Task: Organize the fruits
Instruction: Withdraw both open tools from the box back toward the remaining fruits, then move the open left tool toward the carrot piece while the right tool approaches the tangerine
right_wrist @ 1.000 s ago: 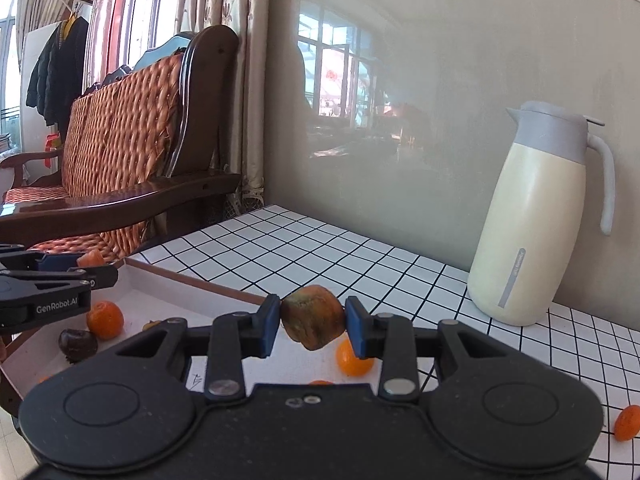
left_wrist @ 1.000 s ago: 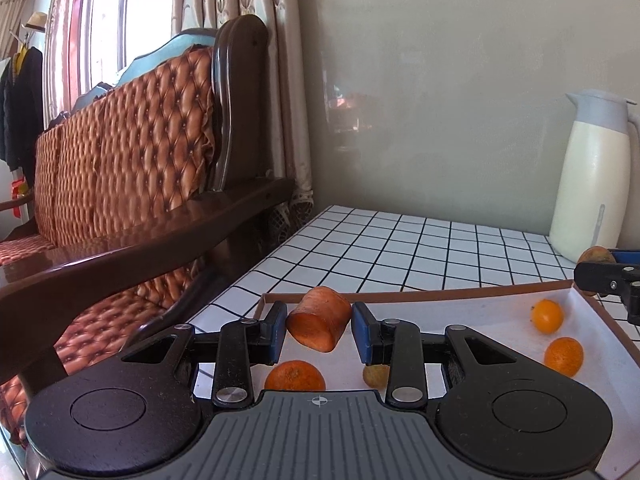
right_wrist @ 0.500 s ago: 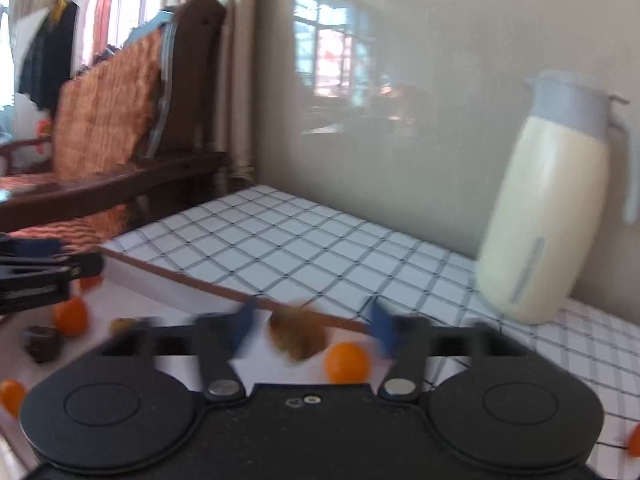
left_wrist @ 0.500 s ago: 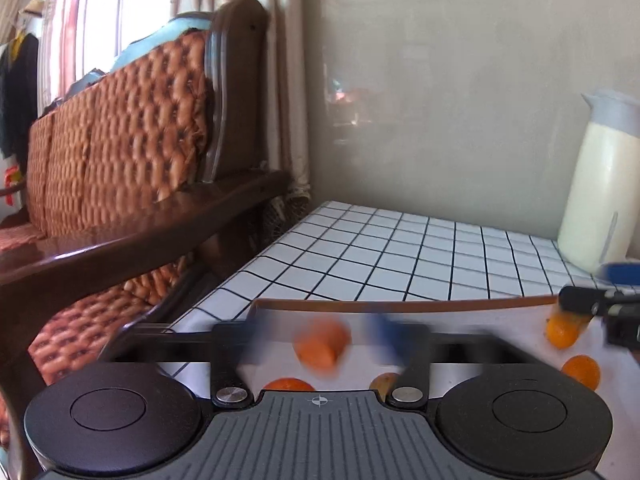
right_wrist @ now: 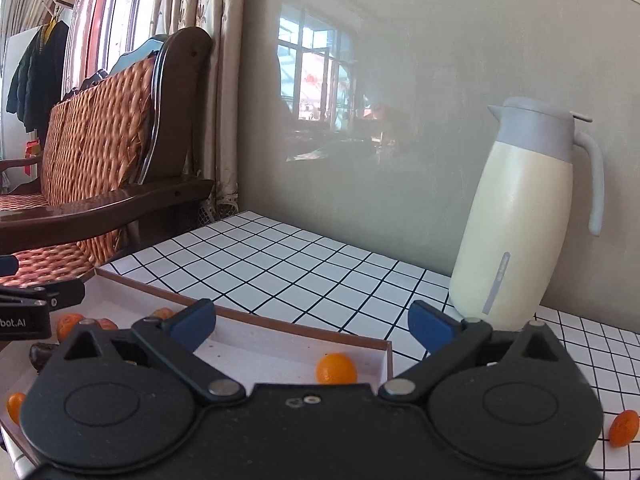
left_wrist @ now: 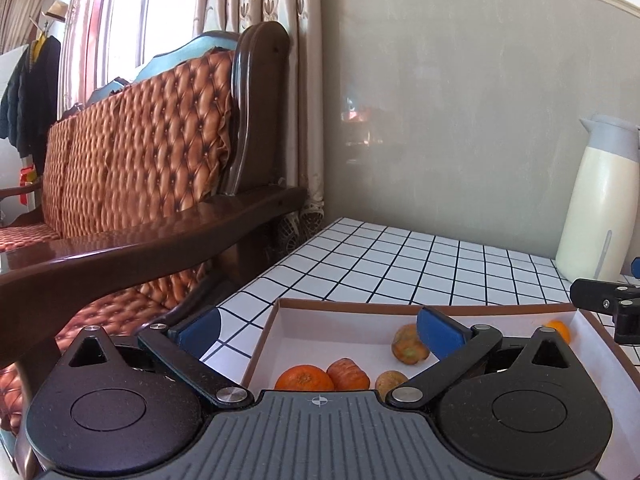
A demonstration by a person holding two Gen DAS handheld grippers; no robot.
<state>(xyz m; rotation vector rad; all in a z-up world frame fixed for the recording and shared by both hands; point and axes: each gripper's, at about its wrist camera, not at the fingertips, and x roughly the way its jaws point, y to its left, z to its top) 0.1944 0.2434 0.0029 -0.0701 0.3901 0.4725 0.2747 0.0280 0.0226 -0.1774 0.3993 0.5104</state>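
A shallow white tray with a brown rim (left_wrist: 348, 303) sits on the tiled table and holds several fruits. In the left wrist view an orange (left_wrist: 304, 378), a reddish ridged fruit (left_wrist: 349, 374), a small tan fruit (left_wrist: 390, 382) and a mottled brown fruit (left_wrist: 408, 345) lie in it. My left gripper (left_wrist: 318, 330) is open and empty above the tray's left end. My right gripper (right_wrist: 312, 326) is open and empty above the tray's right end (right_wrist: 386, 354), with a small orange (right_wrist: 336, 368) below it. The right gripper's finger (left_wrist: 604, 300) shows at the left view's right edge.
A cream thermos jug (right_wrist: 524, 216) stands at the back right by the wall. One small orange (right_wrist: 624, 428) lies on the tiles outside the tray. A wooden sofa (left_wrist: 160, 200) borders the table's left side. More fruits (right_wrist: 68, 326) lie at the tray's left end.
Both grippers opened. The reddish fruit dropped from the left gripper and the mottled brown fruit from the right gripper; both now lie in the tray.
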